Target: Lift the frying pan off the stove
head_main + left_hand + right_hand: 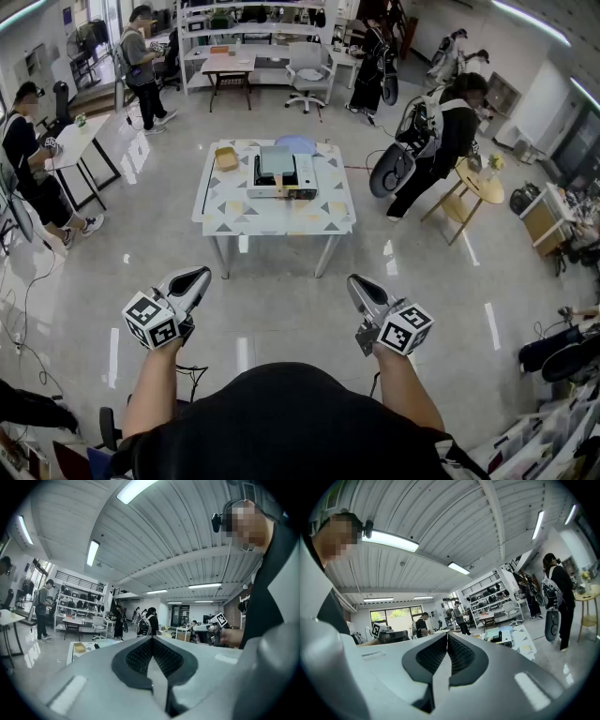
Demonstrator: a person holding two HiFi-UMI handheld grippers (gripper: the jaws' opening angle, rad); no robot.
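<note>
A white table (pixel 234 211) with a triangle pattern stands some way ahead of me on the floor. On it sits a white portable stove (pixel 298 178) with a grey-green flat thing (pixel 277 161) on top; the frying pan's shape is too small to tell. My left gripper (pixel 195 279) and right gripper (pixel 357 287) are held low and near my body, far short of the table. Both are shut with nothing between the jaws. The left gripper view shows its shut tips (pixel 152 640) and the table (pixel 89 645) beyond. The right gripper view shows its shut tips (pixel 447 635) and the stove (pixel 505 637).
A tan box (pixel 226 158) and a pale blue round thing (pixel 296 143) also lie on the table. A person in black (pixel 452 131) stands by a scooter (pixel 395 164) and a round wooden table (pixel 480 184) at right. Another person (pixel 26 164) and a white desk (pixel 81 137) are at left.
</note>
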